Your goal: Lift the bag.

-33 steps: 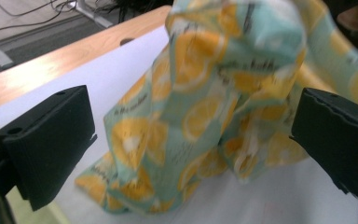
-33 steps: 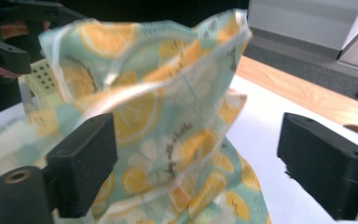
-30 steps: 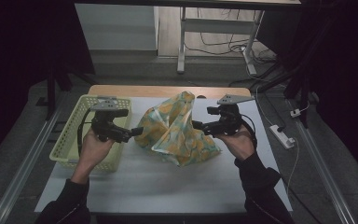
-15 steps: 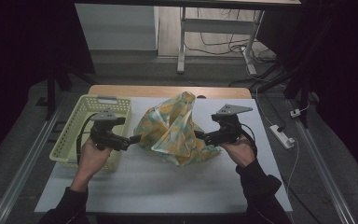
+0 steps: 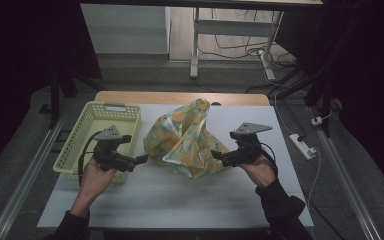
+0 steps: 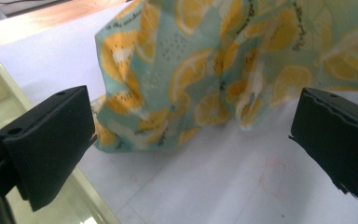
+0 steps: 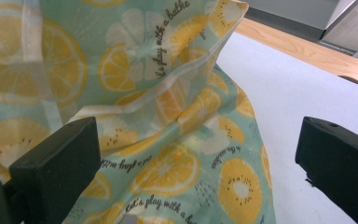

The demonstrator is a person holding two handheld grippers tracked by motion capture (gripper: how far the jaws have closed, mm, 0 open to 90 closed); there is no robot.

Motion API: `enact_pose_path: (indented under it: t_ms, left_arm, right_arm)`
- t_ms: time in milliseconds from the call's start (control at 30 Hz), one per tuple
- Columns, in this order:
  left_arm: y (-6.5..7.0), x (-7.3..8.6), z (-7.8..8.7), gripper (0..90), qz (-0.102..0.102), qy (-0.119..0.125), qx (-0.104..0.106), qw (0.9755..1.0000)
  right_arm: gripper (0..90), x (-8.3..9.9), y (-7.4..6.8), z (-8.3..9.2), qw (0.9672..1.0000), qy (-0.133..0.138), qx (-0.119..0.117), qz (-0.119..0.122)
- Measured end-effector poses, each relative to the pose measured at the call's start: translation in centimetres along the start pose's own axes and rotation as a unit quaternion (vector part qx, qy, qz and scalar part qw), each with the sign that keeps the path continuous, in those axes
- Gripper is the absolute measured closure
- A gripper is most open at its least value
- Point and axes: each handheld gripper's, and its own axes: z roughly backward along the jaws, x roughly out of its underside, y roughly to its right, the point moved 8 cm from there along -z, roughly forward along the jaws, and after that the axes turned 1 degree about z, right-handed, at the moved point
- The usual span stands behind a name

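Cloth (image 5: 187, 137) printed with lemon slices is sitting crumpled in a peaked heap on the white table (image 5: 180, 200), just right of the yellow basket (image 5: 87, 135). The left tool (image 5: 142, 159) is hovering at its left edge, jaws spread wide. The right tool (image 5: 215, 157) is sitting at its right edge, jaws having just been opening, nothing pinched between them.

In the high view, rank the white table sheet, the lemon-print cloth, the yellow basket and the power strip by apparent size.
1. White table sheet
2. Lemon-print cloth and yellow basket: look about alike, too close to rank.
3. Power strip, clearly smallest.
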Motion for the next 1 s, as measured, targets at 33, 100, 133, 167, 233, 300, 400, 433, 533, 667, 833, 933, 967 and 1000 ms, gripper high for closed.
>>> enact_pose_path:
  t_ms: [33, 100, 133, 167, 233, 300, 400, 433, 533, 667, 833, 933, 967, 1000]
  left_arm:
    - [0.0, 0.3, 0.1, 0.0, 0.000, -0.002, -0.001, 1.0000]
    - [0.1, 0.8, 0.3, 0.0, 0.003, -0.004, -0.003, 1.0000]
    - [0.1, 1.0, 0.4, 0.0, 0.005, -0.004, -0.002, 1.0000]
    - [0.1, 1.3, 0.6, 0.0, 0.006, -0.004, -0.002, 1.0000]
    - [0.2, 1.7, 0.9, 0.0, 0.009, -0.004, -0.002, 1.0000]
    - [0.4, 2.1, 1.3, 0.0, 0.011, -0.002, -0.004, 0.9999]
    - [0.6, 2.7, 1.8, 0.0, 0.014, -0.001, -0.003, 0.9999]
    - [0.7, 3.0, 2.0, 0.0, 0.018, 0.000, -0.002, 0.9998]
    - [0.9, 3.7, 2.4, 0.0, 0.024, 0.000, -0.003, 0.9997]
    - [1.1, 4.8, 3.0, 0.0, 0.030, -0.001, -0.008, 0.9995]
    - [1.3, 6.1, 3.9, 0.0, 0.041, 0.003, -0.013, 0.9991]
    - [1.4, 6.9, 4.5, 0.0, 0.046, 0.006, -0.016, 0.9988]
    - [1.4, 7.1, 4.7, 0.0, 0.047, 0.008, -0.019, 0.9987]
    - [1.4, 7.3, 4.9, 0.0, 0.048, 0.009, -0.021, 0.9986]
  right_arm:
    - [0.0, 0.1, 0.0, 0.1, 1.0000, 0.000, 0.001, 0.000]
    - [0.0, 0.3, -0.1, 0.2, 1.0000, 0.000, 0.003, -0.001]
    - [0.0, 0.4, -0.1, 0.3, 1.0000, -0.001, 0.005, -0.002]
    - [0.0, 0.6, -0.1, 0.4, 1.0000, -0.001, 0.007, -0.003]
    - [0.0, 0.9, -0.2, 0.7, 1.0000, -0.002, 0.007, -0.004]
    - [0.0, 1.2, -0.4, 1.0, 1.0000, -0.002, 0.009, -0.004]
    - [0.0, 1.7, -0.6, 1.5, 0.9999, 0.000, 0.011, -0.008]
    - [0.0, 1.9, -0.7, 1.7, 0.9999, -0.001, 0.012, -0.008]
    - [0.0, 2.5, -0.9, 2.2, 0.9998, 0.000, 0.010, -0.015]
    - [0.0, 3.8, -1.0, 3.0, 0.9997, -0.001, 0.017, -0.017]
    - [0.0, 5.5, -1.1, 3.7, 0.9993, -0.003, 0.026, -0.027]
    - [0.0, 6.2, -1.1, 4.3, 0.9991, -0.002, 0.033, -0.028]
    - [0.0, 6.4, -1.2, 4.6, 0.9989, -0.001, 0.035, -0.030]
    - [0.0, 6.6, -1.2, 4.8, 0.9988, 0.001, 0.037, -0.032]
